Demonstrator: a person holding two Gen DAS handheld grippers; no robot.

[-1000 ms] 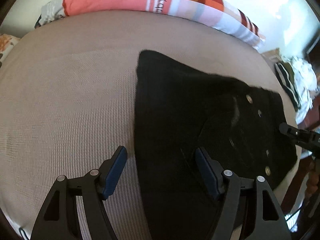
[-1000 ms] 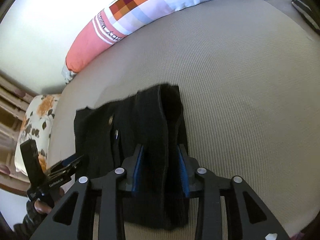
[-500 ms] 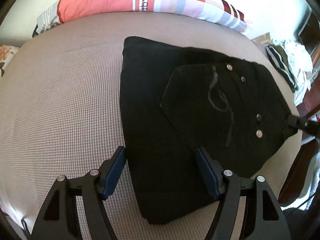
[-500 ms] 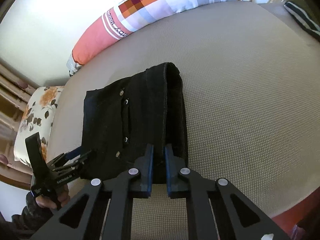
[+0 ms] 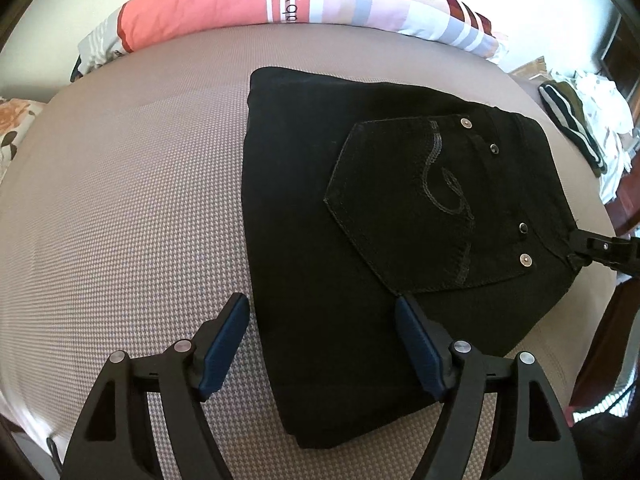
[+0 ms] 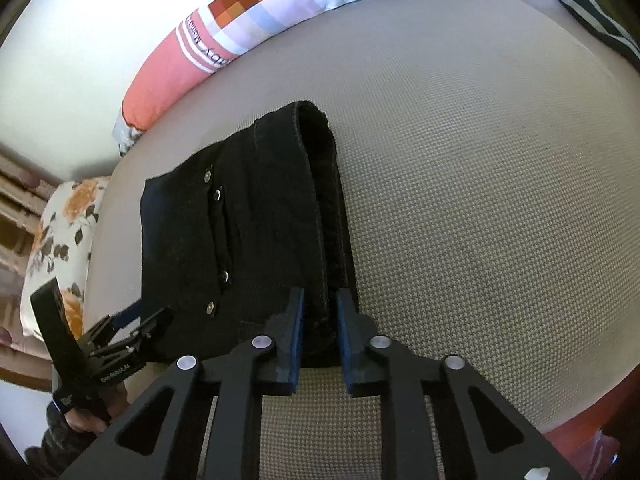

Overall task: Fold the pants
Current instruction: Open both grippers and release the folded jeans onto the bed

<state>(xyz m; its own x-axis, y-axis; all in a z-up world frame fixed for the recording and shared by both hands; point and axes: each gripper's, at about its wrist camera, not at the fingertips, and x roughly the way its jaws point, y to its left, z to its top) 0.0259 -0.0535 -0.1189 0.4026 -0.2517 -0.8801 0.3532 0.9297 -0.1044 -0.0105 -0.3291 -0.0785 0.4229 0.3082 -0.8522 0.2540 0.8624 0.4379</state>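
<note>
Black pants (image 5: 360, 216) folded into a compact rectangle, lying flat on the beige woven mattress (image 5: 120, 200), back pocket (image 5: 420, 208) facing up with curly stitching and a few metal rivets along its right side. Sitting a bit right of centre in the left wrist view, well short of the long striped pink-and-checked pillow (image 5: 248, 4) along the far edge.

Left gripper (image 5: 322, 340) spread wide, blue pads apart, hovering over the near-left corner of the bundle. Left pad (image 5: 224, 344) over bare mattress just beside the fold, right pad (image 5: 418, 344) over the black fabric. Nothing pinched there. Can't tell if the pads actually touch the cloth.

Right gripper (image 6: 320, 332) narrowed down around the thick stacked edge of the pants (image 6: 248, 240) at the near end, pads on either side of the layers. Looks like pinching the waistband side, though a sliver of gap on each side makes the firmness of the grip hard to call. From the left wrist view, just its black tip (image 5: 592, 244) showing at the right edge of the bundle.

Also around: floral cushion (image 6: 60, 248) off to the left in the right wrist view, and a heap of striped and white clothes (image 5: 580, 128) at far right.
</note>
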